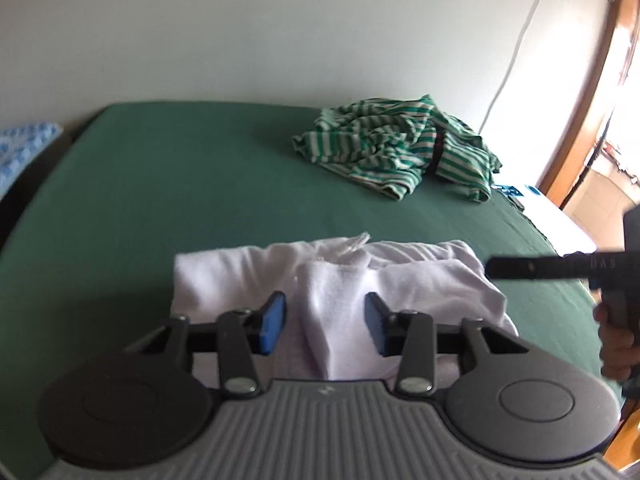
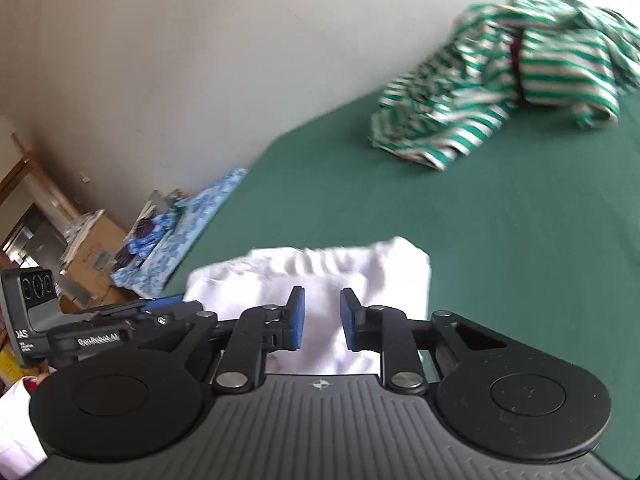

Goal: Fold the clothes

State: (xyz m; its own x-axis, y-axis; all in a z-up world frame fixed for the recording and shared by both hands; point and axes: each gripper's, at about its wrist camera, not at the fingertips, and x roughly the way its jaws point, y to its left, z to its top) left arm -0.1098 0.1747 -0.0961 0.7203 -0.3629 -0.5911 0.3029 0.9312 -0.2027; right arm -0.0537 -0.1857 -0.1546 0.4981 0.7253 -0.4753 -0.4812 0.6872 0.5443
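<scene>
White garment (image 1: 420,280) lies folded into a compact bundle on the green bed sheet (image 1: 180,184), near edge of the bed, directly under both tongs. Long axis of the bundle runs left to right across the left wrist view; a raised fold ridge crosses it, running toward the camera. Left tongs (image 1: 326,322): blue pads parted at a moderate gap, straddling that ridge; pads not pressing the cloth. Right tongs (image 2: 322,320): pads at a narrow gap above the same garment, cloth visible between them, no pinch evident. In the right wrist view the left tongs enter from the left, alongside the bundle. Striped green-and-white garment (image 1: 400,148) sits crumpled, unfolded, well apart toward the far side of the bed by the wall (image 1: 280,32). Blue patterned cloth (image 2: 192,220) at bed's left edge.
</scene>
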